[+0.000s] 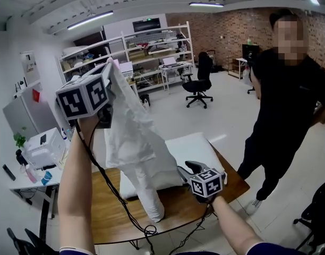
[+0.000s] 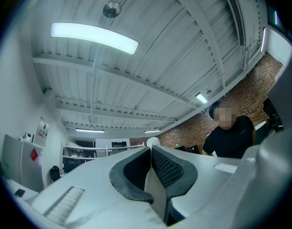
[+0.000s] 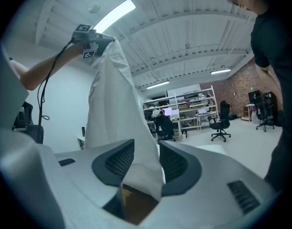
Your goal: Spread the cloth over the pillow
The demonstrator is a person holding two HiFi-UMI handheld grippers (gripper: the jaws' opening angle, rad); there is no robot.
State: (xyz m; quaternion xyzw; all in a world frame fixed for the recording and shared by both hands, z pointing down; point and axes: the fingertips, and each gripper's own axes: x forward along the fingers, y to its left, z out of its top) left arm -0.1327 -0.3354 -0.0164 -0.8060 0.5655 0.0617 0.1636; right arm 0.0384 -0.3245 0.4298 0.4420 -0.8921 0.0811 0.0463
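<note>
A white cloth (image 1: 133,142) hangs in a long drape from my left gripper (image 1: 110,64), which is raised high and shut on the cloth's top edge (image 2: 155,191). The cloth's lower end reaches the wooden table (image 1: 107,211), in front of the white pillow (image 1: 197,145) lying there. My right gripper (image 1: 181,171) sits low beside the pillow at the cloth's right edge. In the right gripper view its jaws (image 3: 147,159) stand open with a fold of the cloth (image 3: 112,104) hanging between them, and the raised left gripper (image 3: 96,42) shows above.
A person in black (image 1: 290,100) stands right of the table. Cables (image 1: 120,201) trail from the grippers over the table's front. A side table (image 1: 40,158) with small items stands at the left. Shelves and an office chair (image 1: 198,86) are farther back.
</note>
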